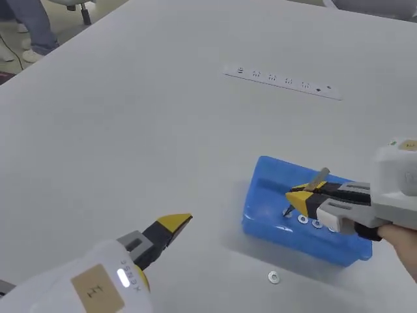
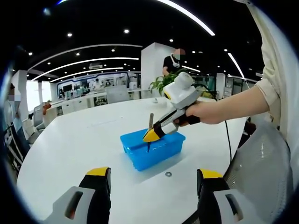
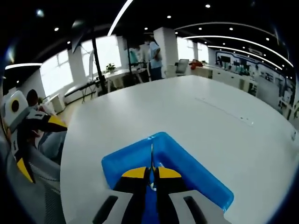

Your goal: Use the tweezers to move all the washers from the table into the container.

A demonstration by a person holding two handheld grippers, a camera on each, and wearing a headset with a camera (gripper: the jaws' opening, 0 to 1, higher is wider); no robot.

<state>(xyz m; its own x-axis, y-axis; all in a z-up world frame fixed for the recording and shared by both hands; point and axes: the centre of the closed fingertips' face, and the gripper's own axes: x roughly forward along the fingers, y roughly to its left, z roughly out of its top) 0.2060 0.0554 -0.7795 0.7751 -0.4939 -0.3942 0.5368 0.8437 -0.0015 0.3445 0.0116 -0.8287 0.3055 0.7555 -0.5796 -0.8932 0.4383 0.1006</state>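
- Holds the left gripper (image 1: 174,223) low over the white table (image 1: 130,130), black yellow-tipped jaws spread wide, nothing between them.
- Shows one small silver metal washer (image 1: 273,278) lying flat on the table, just in front of the container's near wall and clear of it.
- Shows the blue rectangular plastic container (image 1: 273,173) with several silver washers (image 1: 303,220) on its floor.
- Points the slim grey metal tweezers (image 1: 320,176) steeply down, tips inside the container just above those washers; cannot tell whether anything sits between the tips.
- Clamps the right gripper (image 1: 301,197) over the container, jaws pressed together on the tweezers.
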